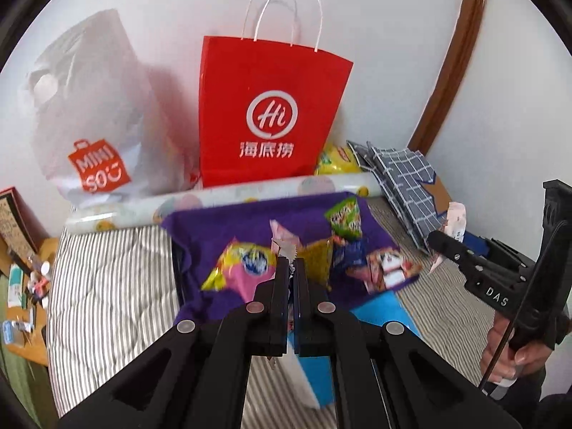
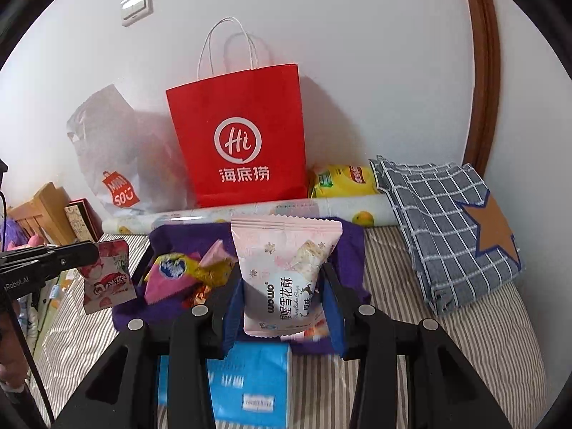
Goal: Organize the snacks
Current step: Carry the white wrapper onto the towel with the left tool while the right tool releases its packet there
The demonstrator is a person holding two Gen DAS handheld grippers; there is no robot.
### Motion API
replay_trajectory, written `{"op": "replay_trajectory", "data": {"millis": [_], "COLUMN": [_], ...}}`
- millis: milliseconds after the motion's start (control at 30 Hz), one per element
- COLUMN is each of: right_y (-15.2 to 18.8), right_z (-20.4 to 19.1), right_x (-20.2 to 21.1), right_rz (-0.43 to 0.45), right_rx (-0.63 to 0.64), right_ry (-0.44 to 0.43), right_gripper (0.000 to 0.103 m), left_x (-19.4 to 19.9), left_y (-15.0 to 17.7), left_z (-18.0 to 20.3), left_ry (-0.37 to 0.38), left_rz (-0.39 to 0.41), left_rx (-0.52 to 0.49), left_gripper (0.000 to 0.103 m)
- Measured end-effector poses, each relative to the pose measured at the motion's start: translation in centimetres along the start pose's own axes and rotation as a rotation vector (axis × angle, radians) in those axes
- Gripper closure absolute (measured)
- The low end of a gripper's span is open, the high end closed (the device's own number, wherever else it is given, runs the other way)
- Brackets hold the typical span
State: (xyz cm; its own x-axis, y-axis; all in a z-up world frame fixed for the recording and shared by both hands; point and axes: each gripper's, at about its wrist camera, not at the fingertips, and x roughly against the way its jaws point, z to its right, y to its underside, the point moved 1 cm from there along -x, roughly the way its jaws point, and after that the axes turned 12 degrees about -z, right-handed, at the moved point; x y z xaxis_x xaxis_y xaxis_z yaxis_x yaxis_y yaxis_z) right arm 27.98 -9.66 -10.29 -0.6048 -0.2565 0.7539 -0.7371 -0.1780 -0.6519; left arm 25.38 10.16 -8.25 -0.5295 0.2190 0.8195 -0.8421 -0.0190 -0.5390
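Observation:
My left gripper (image 1: 291, 261) is shut on a small red-and-pink snack packet (image 2: 107, 275); only its crimped edge (image 1: 284, 250) shows above the fingers in the left wrist view. My right gripper (image 2: 282, 271) is shut on a pale pink nougat packet (image 2: 286, 246), held upright. Both hang above a purple cloth (image 1: 221, 221) strewn with several snack packets (image 1: 246, 268). A red paper bag (image 2: 239, 136) with white handles stands upright against the wall behind the cloth. At the right edge of the left wrist view, the right gripper (image 1: 434, 239) shows with a hand on its handle.
A white plastic shopping bag (image 1: 96, 114) leans left of the red bag. A roll of patterned paper (image 2: 250, 212) lies along the wall, with a yellow chip bag (image 2: 339, 178) behind it. Folded plaid fabric (image 2: 447, 221) lies right. A blue tissue pack (image 2: 250, 386) sits on the striped bedding (image 1: 114, 286).

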Motion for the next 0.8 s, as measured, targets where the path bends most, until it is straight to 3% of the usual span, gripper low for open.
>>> {"op": "replay_trajectory", "data": {"millis": [433,800], "right_y": [-3.0,-2.5], "right_z": [0.5,0.7], "right_x": [-7.1,-11.0], "right_rz": [-0.065,-0.146], "right_rx": [-0.003,0.006], "right_ry": [-0.01,-0.008], "right_gripper": [0.064,0.062], "left_x": [-6.5,-10.9], "left_y": [-5.5,-5.4], "left_z": [0.1,-0.2], "left_ry": [-0.041,-0.061], "left_rz": [-0.015,-0.099], "left_rx": [0.013,0.017], "left_gripper": [0.101,0.1]}}
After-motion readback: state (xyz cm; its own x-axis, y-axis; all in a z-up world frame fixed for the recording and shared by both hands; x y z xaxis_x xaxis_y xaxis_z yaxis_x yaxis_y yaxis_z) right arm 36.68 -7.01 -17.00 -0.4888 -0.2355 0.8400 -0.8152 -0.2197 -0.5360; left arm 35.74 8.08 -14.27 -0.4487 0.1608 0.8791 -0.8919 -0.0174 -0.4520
